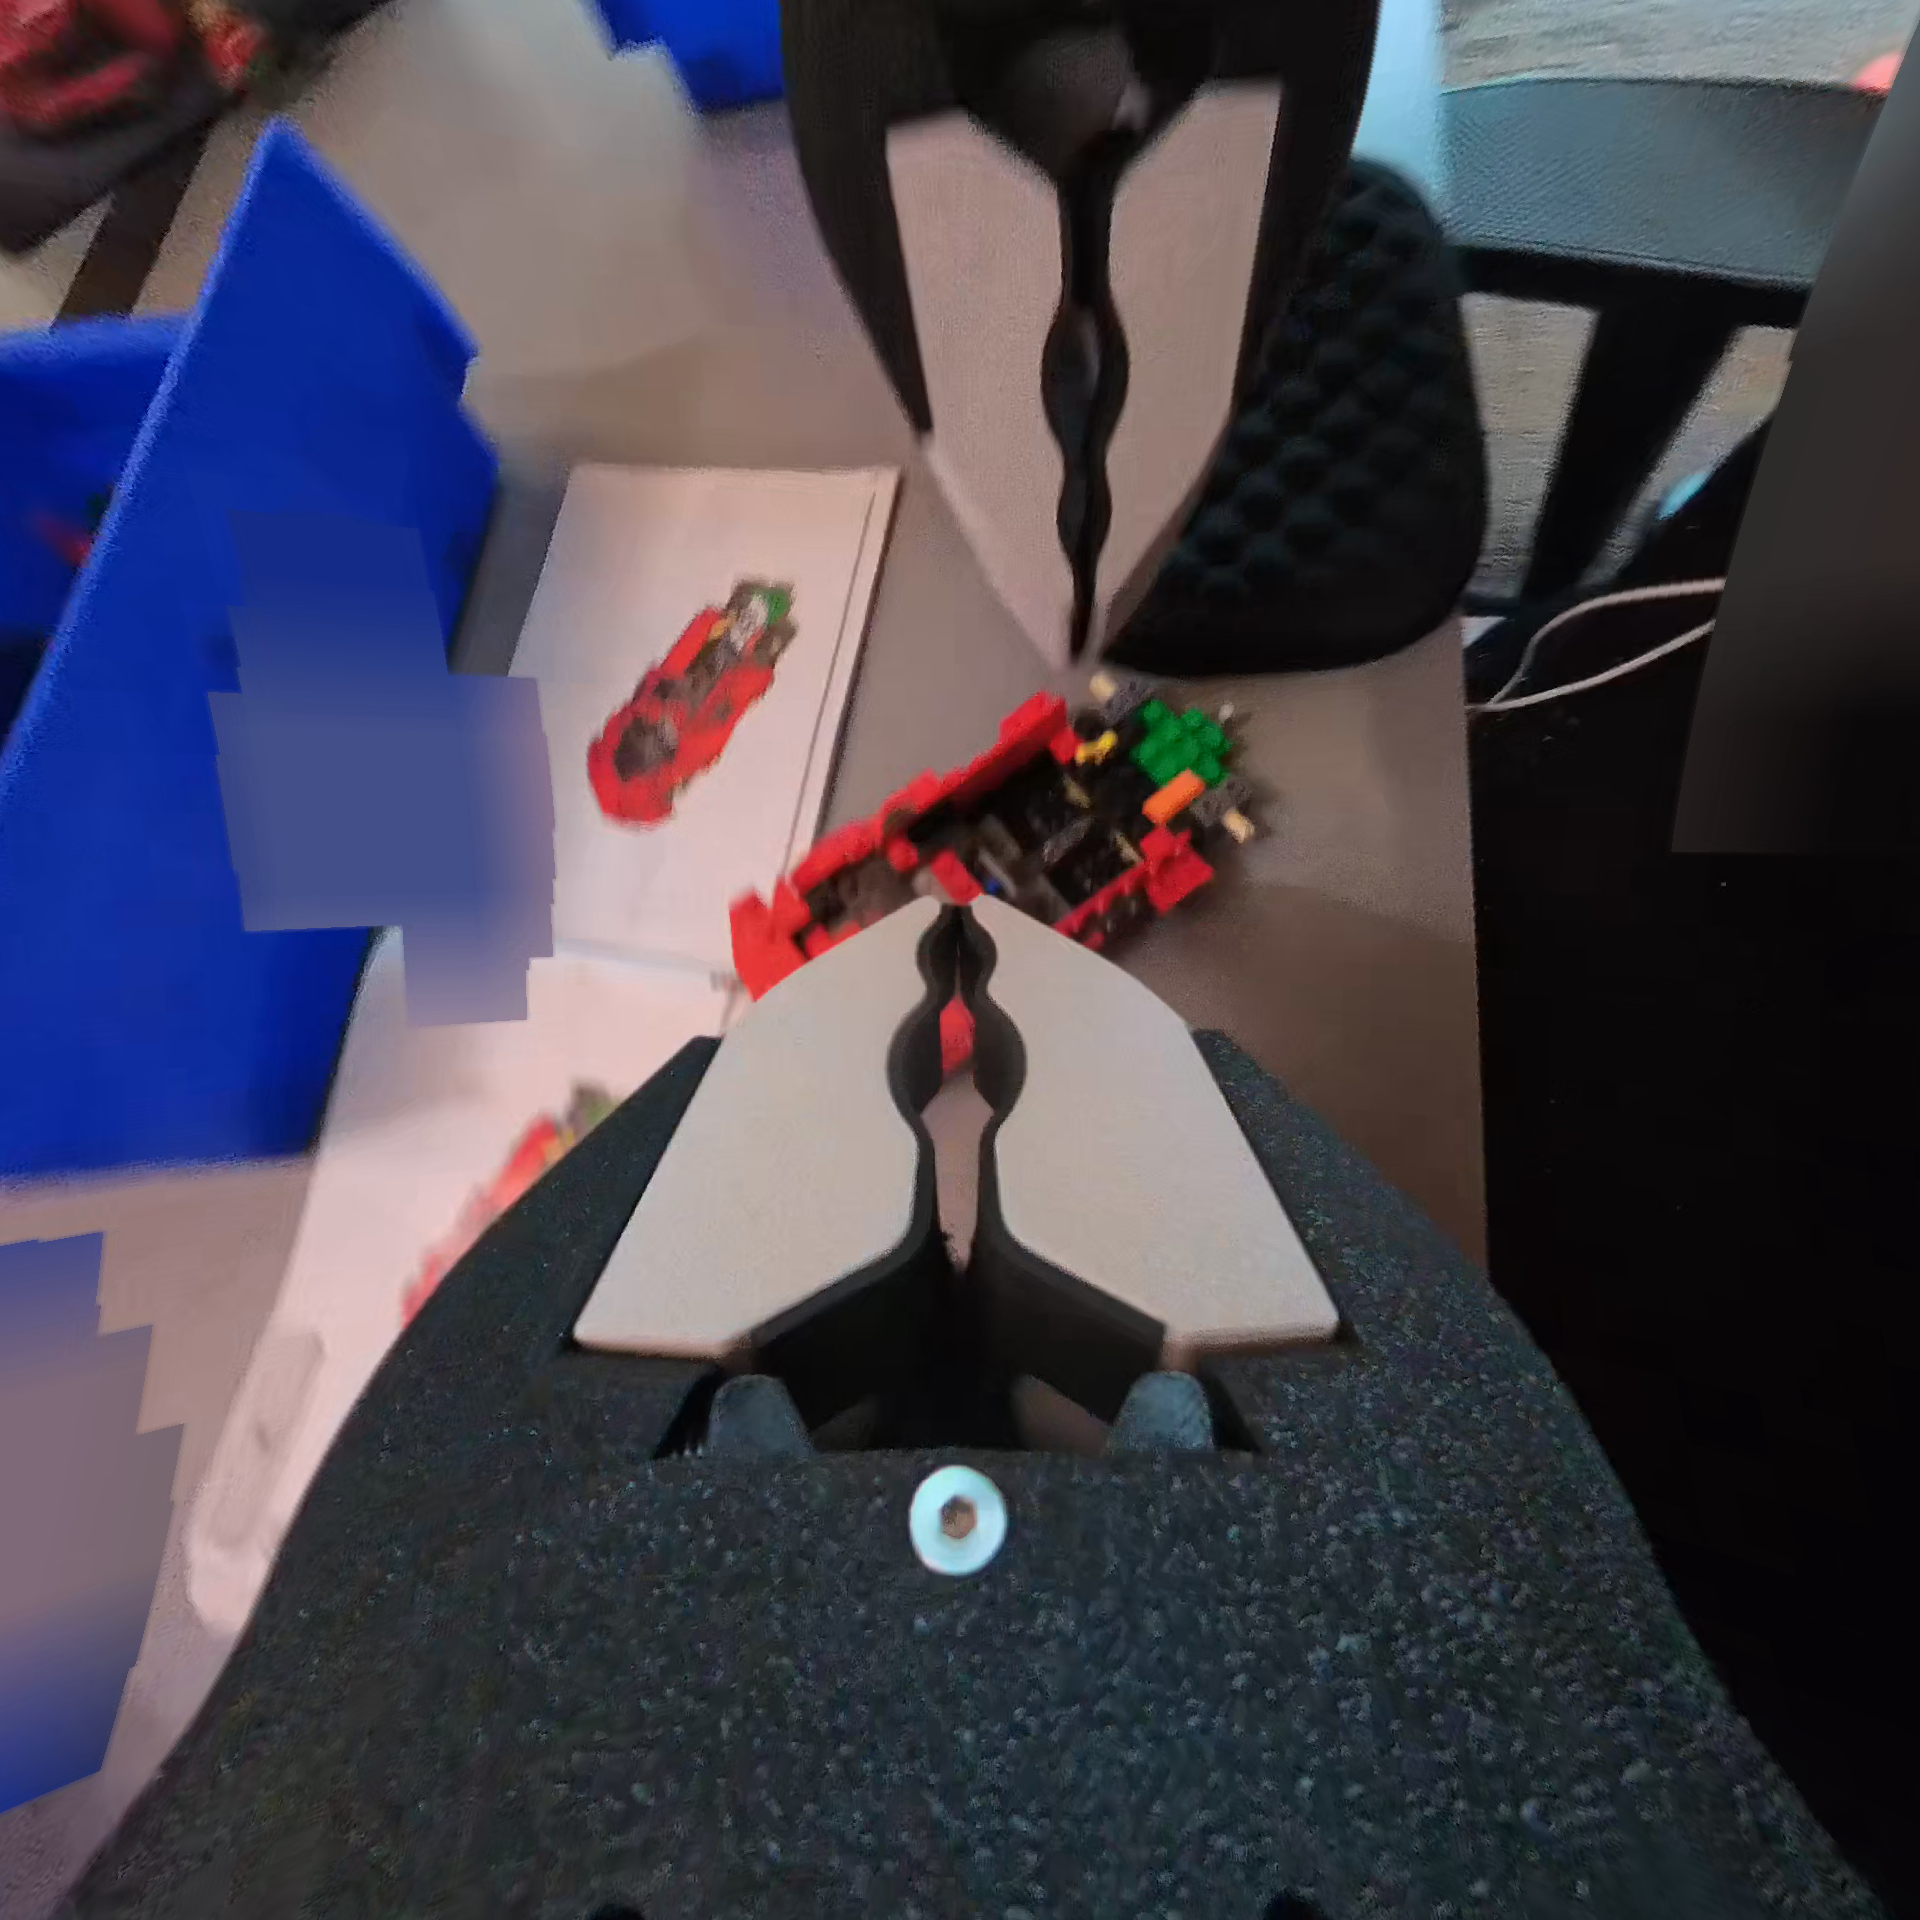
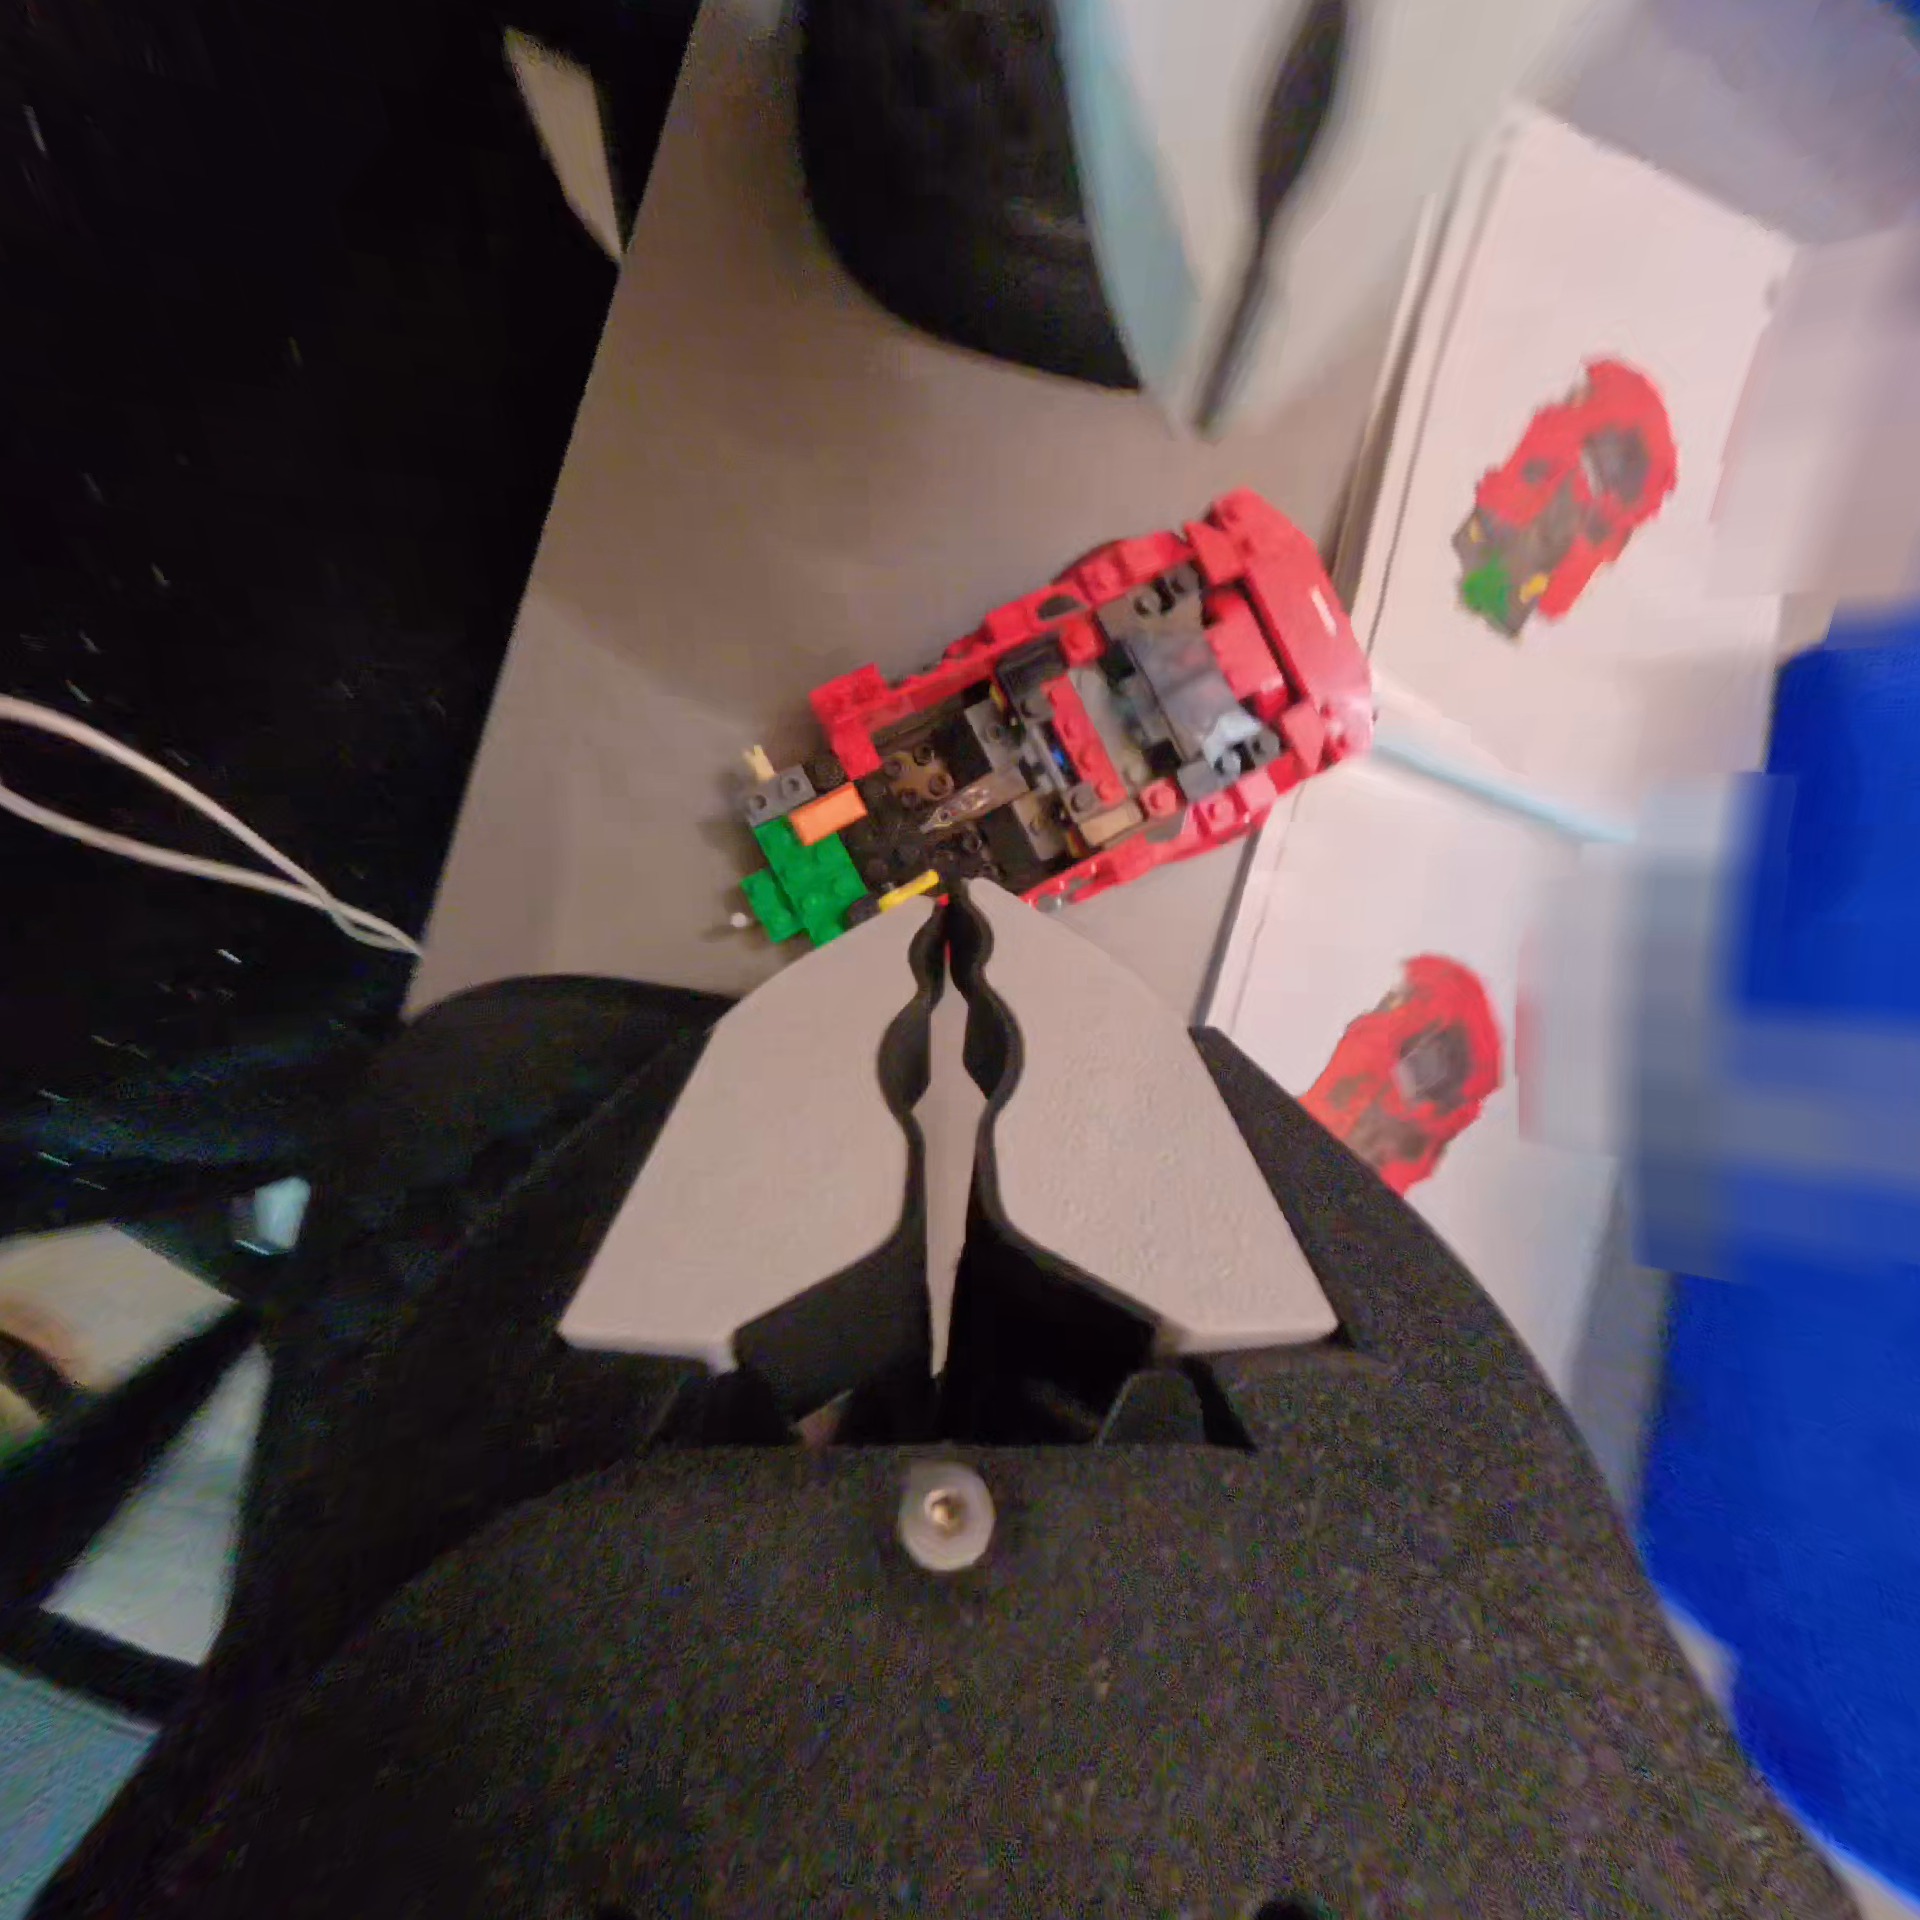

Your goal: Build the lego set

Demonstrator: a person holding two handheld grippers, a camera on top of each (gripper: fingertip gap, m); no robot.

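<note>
A partly built red Lego car (image 1: 987, 831) lies on the grey table (image 1: 1299, 987), with a green and orange block cluster (image 1: 1179, 748) at one end. My left gripper (image 1: 956, 912) is shut, its tips just over the car's near side. My right gripper (image 1: 1081, 639) comes in from the far side, shut, its tips close above the green end. In the right wrist view the car (image 2: 1091, 707) lies just ahead of the shut right gripper (image 2: 951, 906), next to the green plates (image 2: 805, 883). I see no loose piece in either gripper. The left gripper (image 2: 1195, 410) is a blur at the top.
Printed instruction sheets with red car pictures (image 1: 707, 707) (image 2: 1558, 416) lie beside the car. Blue bins (image 1: 208, 727) (image 2: 1818, 1039) stand past the sheets. A black quilted cushion (image 1: 1340, 468) and a white cable (image 2: 156, 810) lie beyond the table edge. The gap from one gripper's tips to the other's is roughly 8 cm.
</note>
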